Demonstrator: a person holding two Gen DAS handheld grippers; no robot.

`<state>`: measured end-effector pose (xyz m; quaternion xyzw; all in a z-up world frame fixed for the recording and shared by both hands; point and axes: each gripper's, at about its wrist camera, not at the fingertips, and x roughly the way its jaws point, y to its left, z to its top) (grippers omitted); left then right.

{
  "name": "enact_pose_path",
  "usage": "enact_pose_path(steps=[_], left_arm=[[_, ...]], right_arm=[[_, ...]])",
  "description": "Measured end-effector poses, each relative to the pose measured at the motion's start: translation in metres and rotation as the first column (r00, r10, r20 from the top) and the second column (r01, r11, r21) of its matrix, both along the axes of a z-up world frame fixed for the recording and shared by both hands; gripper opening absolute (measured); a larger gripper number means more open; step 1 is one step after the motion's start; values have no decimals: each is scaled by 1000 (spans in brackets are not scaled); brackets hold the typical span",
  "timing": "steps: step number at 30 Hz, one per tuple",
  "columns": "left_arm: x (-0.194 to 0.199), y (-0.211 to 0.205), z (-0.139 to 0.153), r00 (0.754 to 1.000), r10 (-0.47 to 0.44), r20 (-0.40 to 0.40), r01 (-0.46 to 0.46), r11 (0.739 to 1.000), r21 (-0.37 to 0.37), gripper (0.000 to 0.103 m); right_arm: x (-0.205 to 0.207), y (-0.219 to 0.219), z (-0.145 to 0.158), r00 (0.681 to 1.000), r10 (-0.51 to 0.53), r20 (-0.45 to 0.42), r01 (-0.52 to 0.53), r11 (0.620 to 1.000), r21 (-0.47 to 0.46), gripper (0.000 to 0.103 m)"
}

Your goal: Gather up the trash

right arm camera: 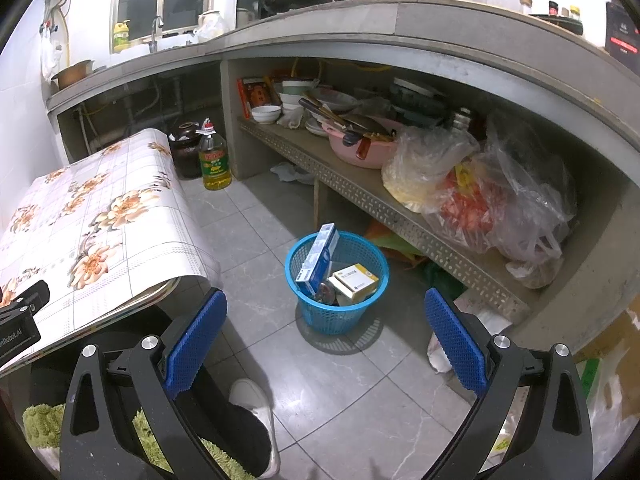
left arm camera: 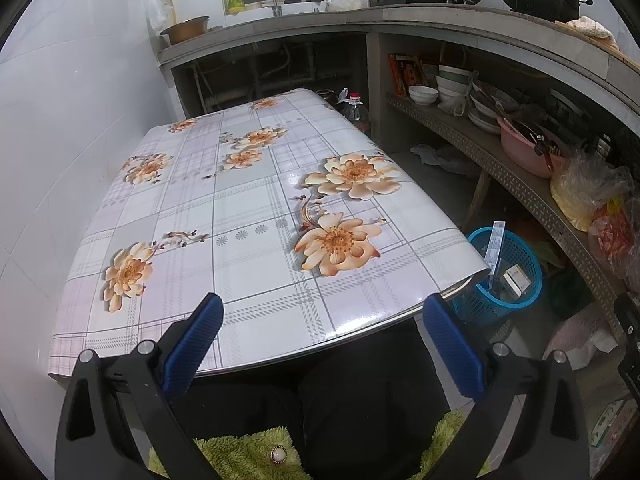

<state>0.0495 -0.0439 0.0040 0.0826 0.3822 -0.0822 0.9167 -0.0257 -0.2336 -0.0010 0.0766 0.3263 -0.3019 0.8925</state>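
A blue plastic basket [right arm camera: 340, 316] stands on the tiled floor beside the table. In it are a tall blue and white box [right arm camera: 318, 260], a white and yellow box [right arm camera: 356, 280] and some smaller pieces. The basket also shows in the left wrist view [left arm camera: 520, 296] past the table's right corner. My right gripper [right arm camera: 326, 308] is open and empty, held above the floor in front of the basket. My left gripper [left arm camera: 324, 312] is open and empty over the near edge of the flowered table [left arm camera: 240, 208]. I see no trash on the table top.
A concrete counter with a low shelf [right arm camera: 360, 192] runs behind the basket, loaded with bowls, a pink basin [right arm camera: 360, 152] and plastic bags [right arm camera: 480, 192]. An oil bottle [right arm camera: 214, 160] and dark jar [right arm camera: 184, 152] stand on the floor. The person's leg and white shoe [right arm camera: 256, 404] are below.
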Motion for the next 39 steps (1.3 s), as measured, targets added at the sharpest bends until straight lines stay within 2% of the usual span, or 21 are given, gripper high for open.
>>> enact_pose_path(steps=[39], left_arm=[[0, 1, -1, 1000, -8, -11, 8, 1000, 4, 98]], right_arm=[[-1, 2, 1, 1000, -1, 2, 1, 1000, -1, 95]])
